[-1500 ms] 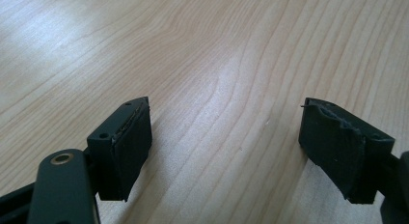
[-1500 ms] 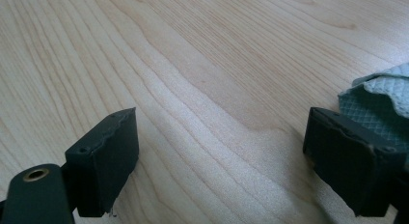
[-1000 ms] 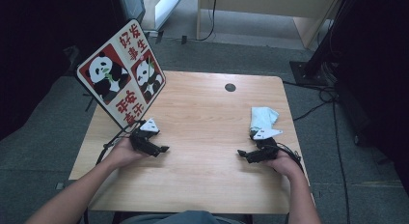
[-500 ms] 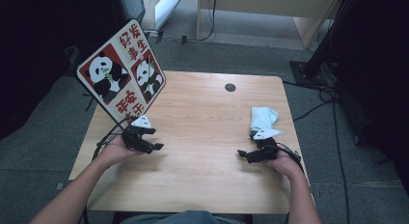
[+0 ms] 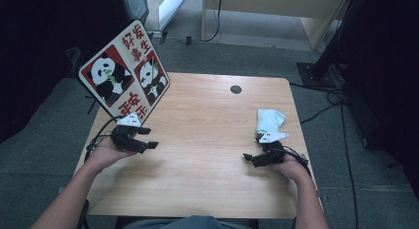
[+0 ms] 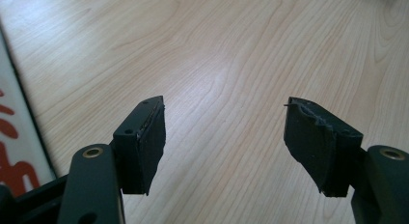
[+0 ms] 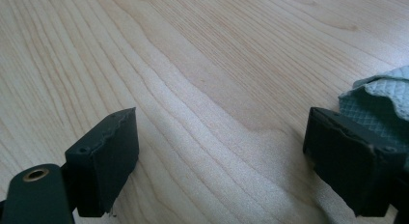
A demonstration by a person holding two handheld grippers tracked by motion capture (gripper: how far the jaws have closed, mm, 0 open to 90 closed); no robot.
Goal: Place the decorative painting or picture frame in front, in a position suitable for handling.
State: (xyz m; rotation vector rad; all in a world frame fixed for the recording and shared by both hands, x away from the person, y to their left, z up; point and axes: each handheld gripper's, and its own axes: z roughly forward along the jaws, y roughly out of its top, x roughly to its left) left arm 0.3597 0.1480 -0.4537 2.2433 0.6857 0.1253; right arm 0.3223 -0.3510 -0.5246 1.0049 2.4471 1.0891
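A pale blue-green cloth (image 5: pixel 270 120) lies crumpled near the table's right edge, and its corner (image 7: pixel 381 101) shows beside the right jaw in the right gripper view. My right gripper (image 5: pixel 252 159) rests low over the wood just in front of the cloth, jaws wide apart and empty (image 7: pixel 219 161). My left gripper (image 5: pixel 148 138) is held at the table's left side, close to a panda sign (image 5: pixel 124 77) with red characters. Its jaws stand open over bare wood (image 6: pixel 224 137), and the sign's edge (image 6: pixel 14 137) shows at the left.
The wooden table (image 5: pixel 202 135) has a round dark cable hole (image 5: pixel 235 89) near its far edge. The sign leans over the table's left far corner. Cables and a black stand foot (image 5: pixel 321 71) lie on the grey floor at the right.
My left gripper has drifted left and slightly toward the panda sign. The right gripper and the cloth have stayed where they were.
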